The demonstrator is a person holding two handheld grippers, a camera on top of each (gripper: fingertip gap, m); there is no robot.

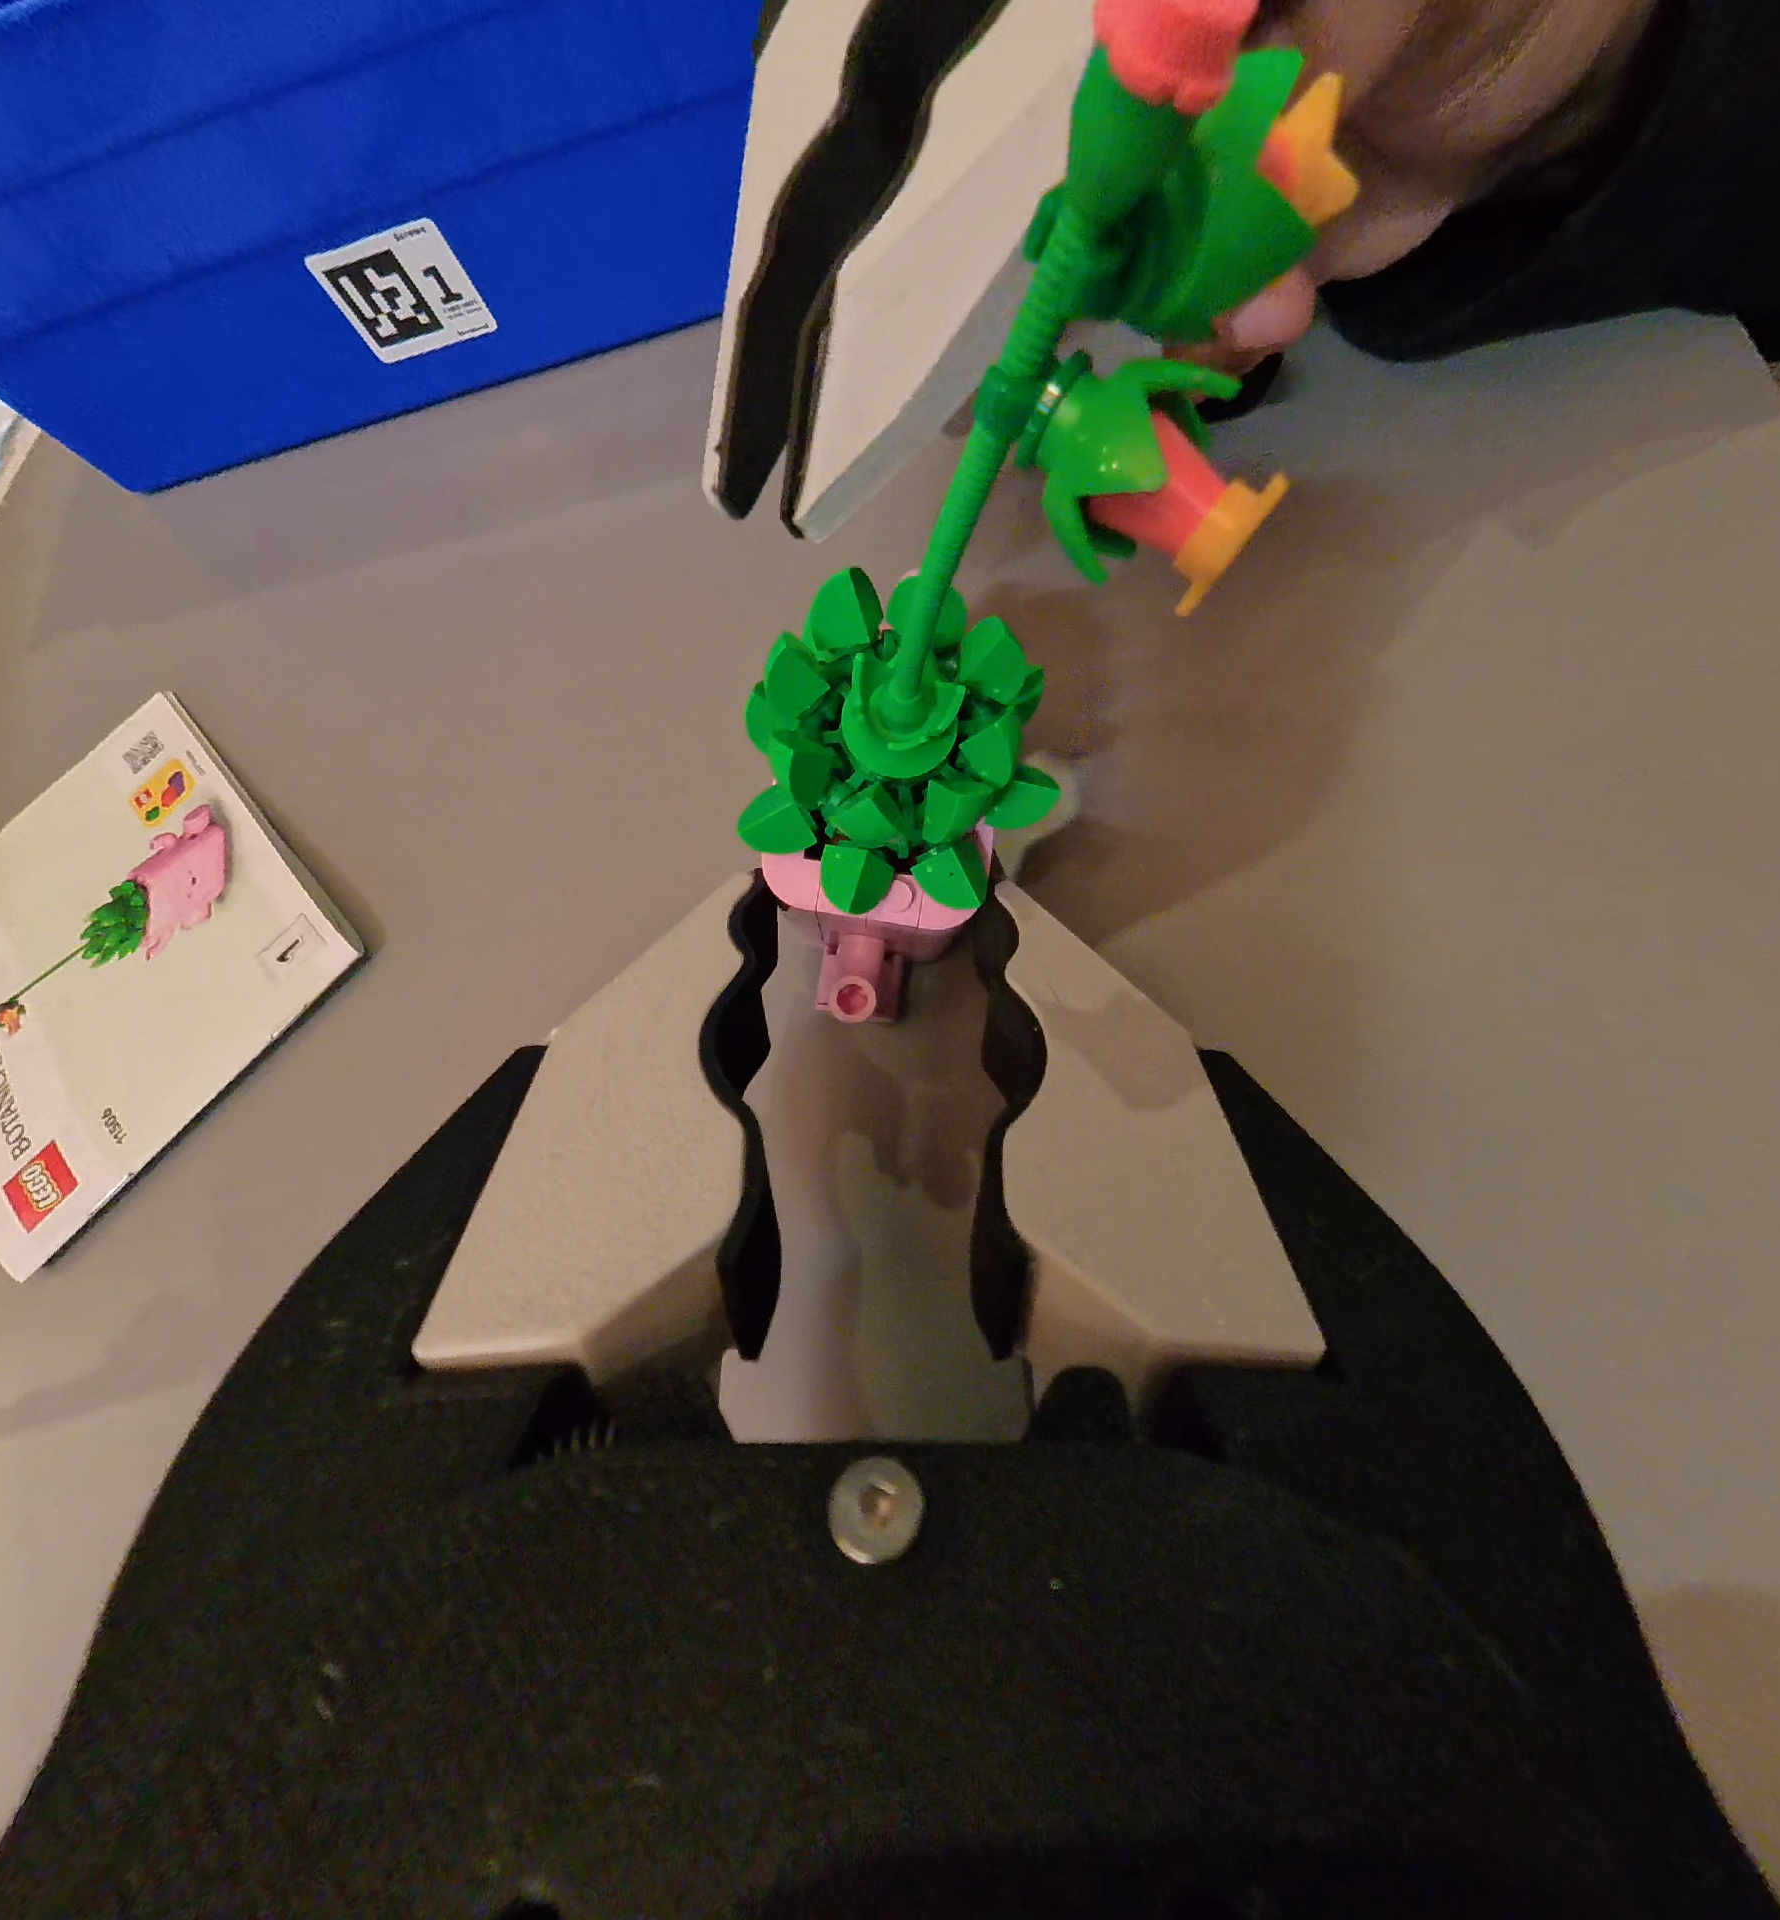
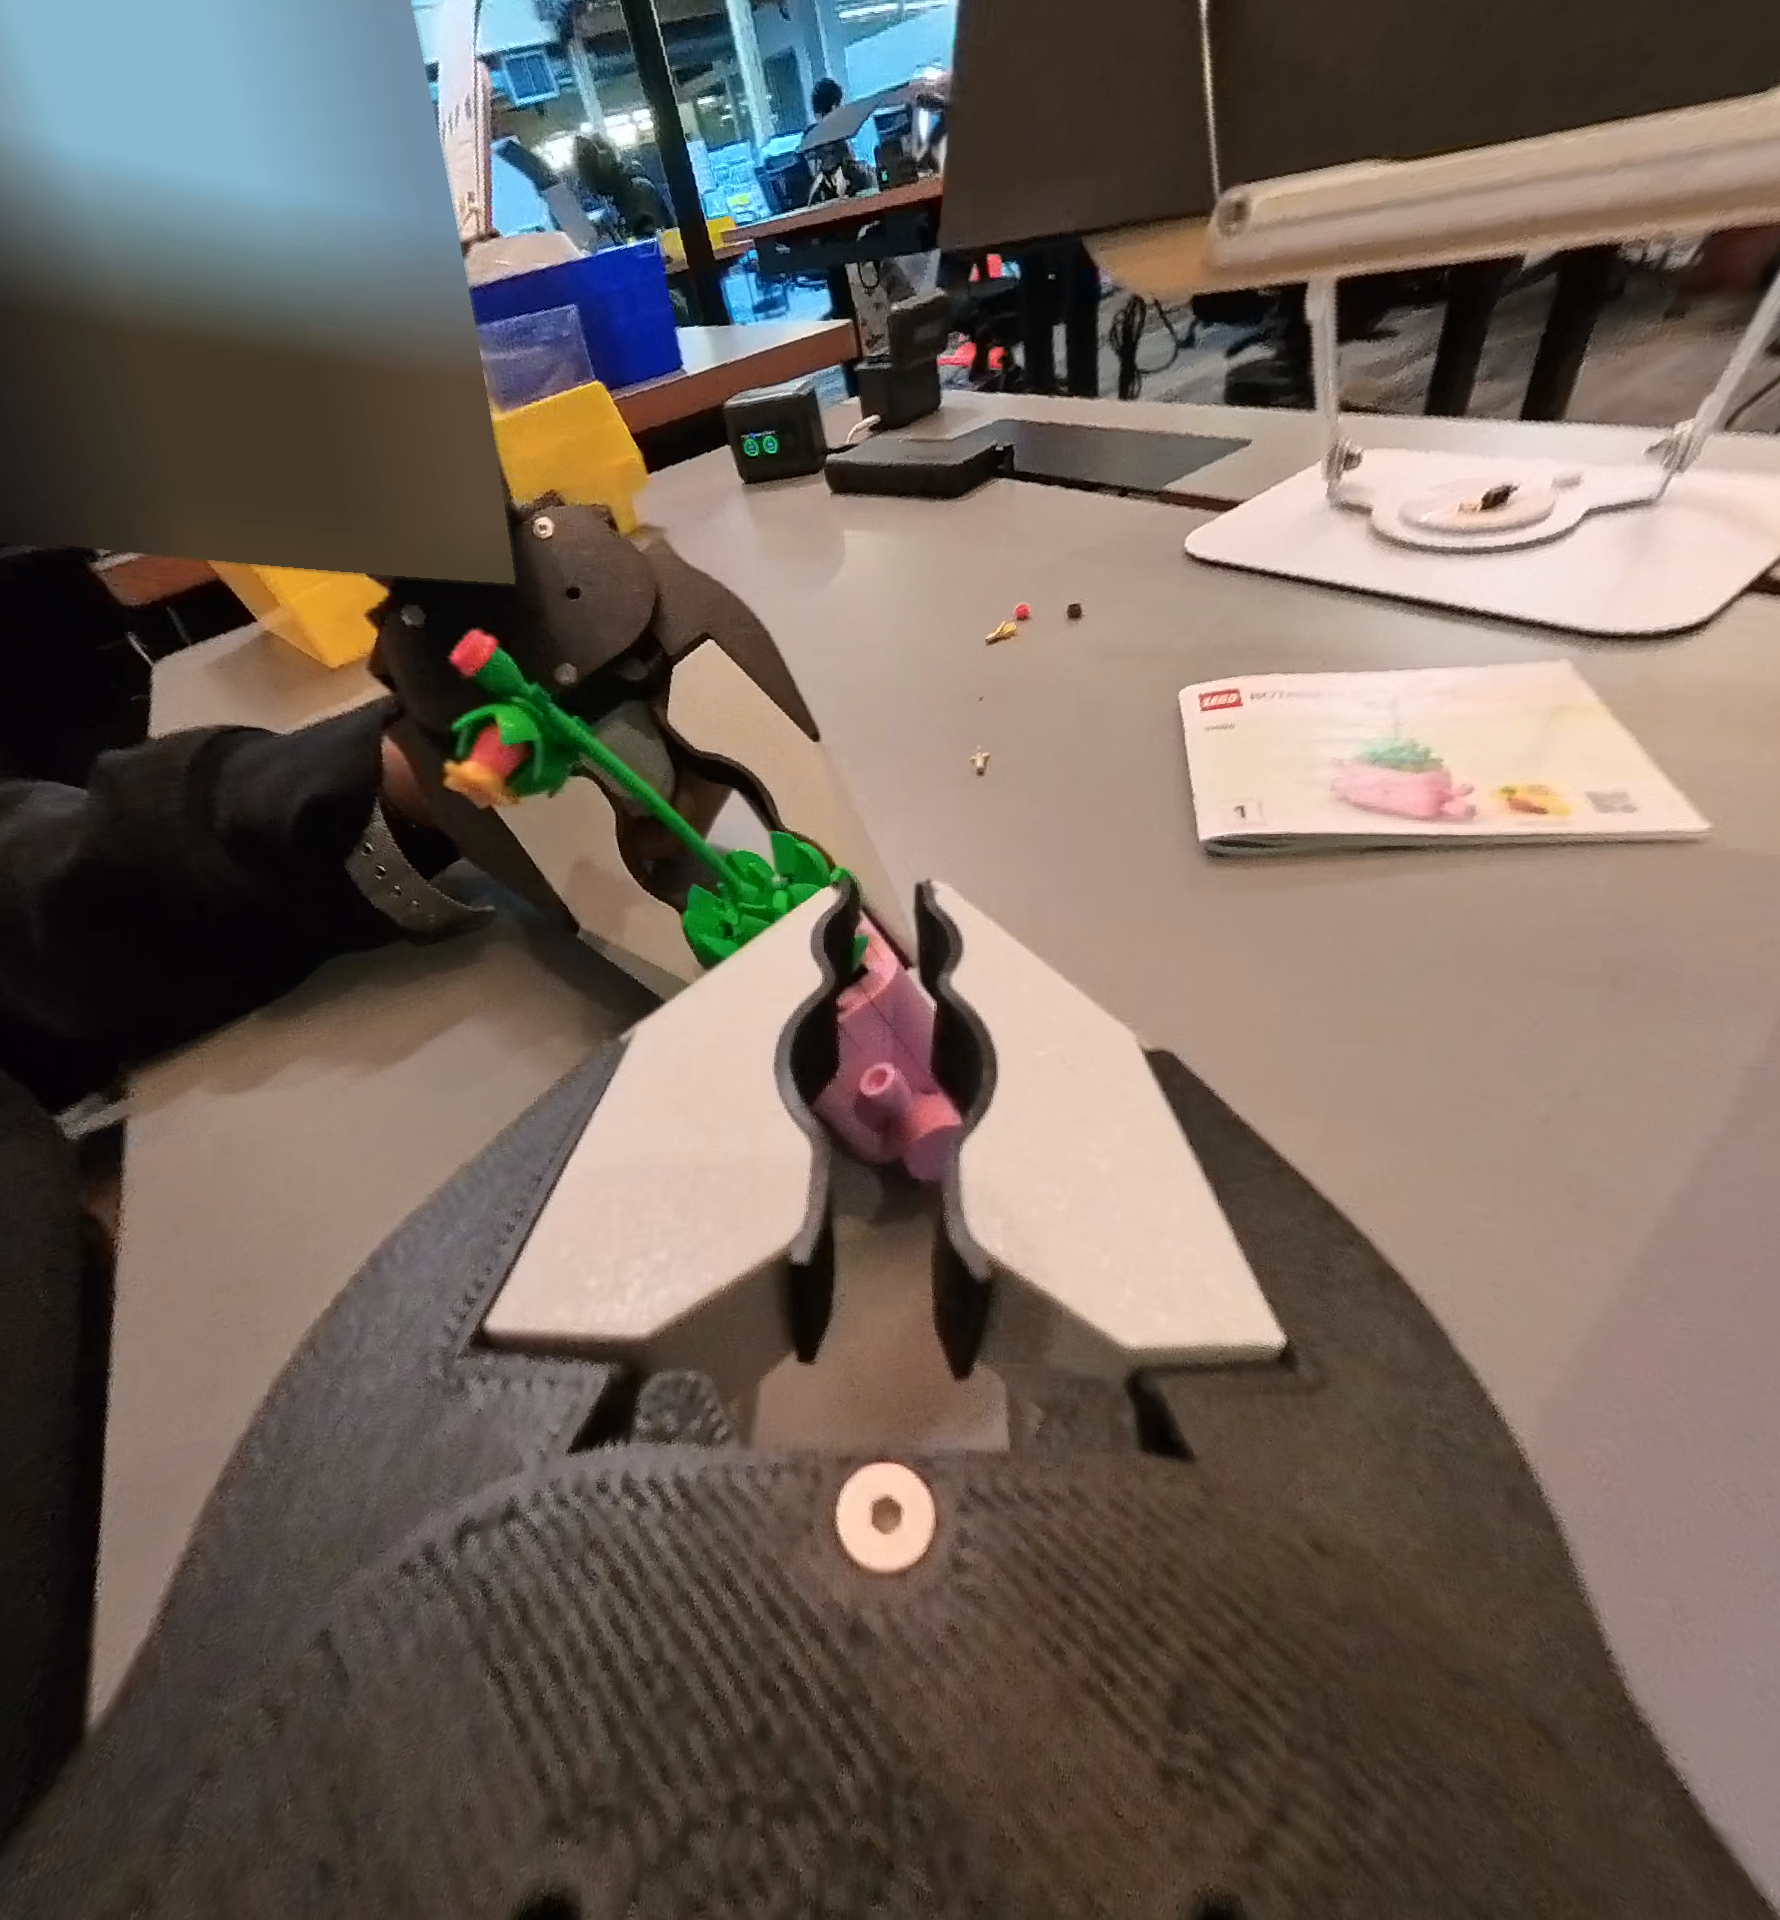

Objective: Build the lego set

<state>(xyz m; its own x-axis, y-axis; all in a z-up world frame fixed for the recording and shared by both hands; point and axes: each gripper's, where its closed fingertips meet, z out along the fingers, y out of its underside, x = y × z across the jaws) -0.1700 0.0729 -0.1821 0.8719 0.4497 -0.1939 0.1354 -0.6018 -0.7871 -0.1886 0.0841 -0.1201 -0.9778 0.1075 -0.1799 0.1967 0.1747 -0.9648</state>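
The model is a pink pot [image 1: 907,920] topped with green leaves [image 1: 886,748], with a long green stem [image 1: 969,488] that carries coral and orange flowers [image 1: 1177,509]. My left gripper [image 1: 870,904] is shut on the pink pot at its fingertips, above the grey table. A hand's fingers [image 1: 1270,312] touch the upper flower. My right gripper [image 1: 766,509] [image 2: 886,904] hovers beside the stem with its jaws a narrow gap apart, holding nothing. In the right wrist view the pink pot [image 2: 881,1101] shows through that gap, with the leaves [image 2: 751,894] and flowers [image 2: 491,758] beyond.
An instruction booklet [image 1: 127,987] [image 2: 1426,758] lies on the table. A blue bin [image 1: 294,208] stands at the back left. A white stand base [image 2: 1488,540], a yellow bin [image 2: 564,447], black devices [image 2: 772,436] and small loose pieces [image 2: 1016,618] sit farther off. The left gripper's tips are roughly 7 cm from the right gripper's.
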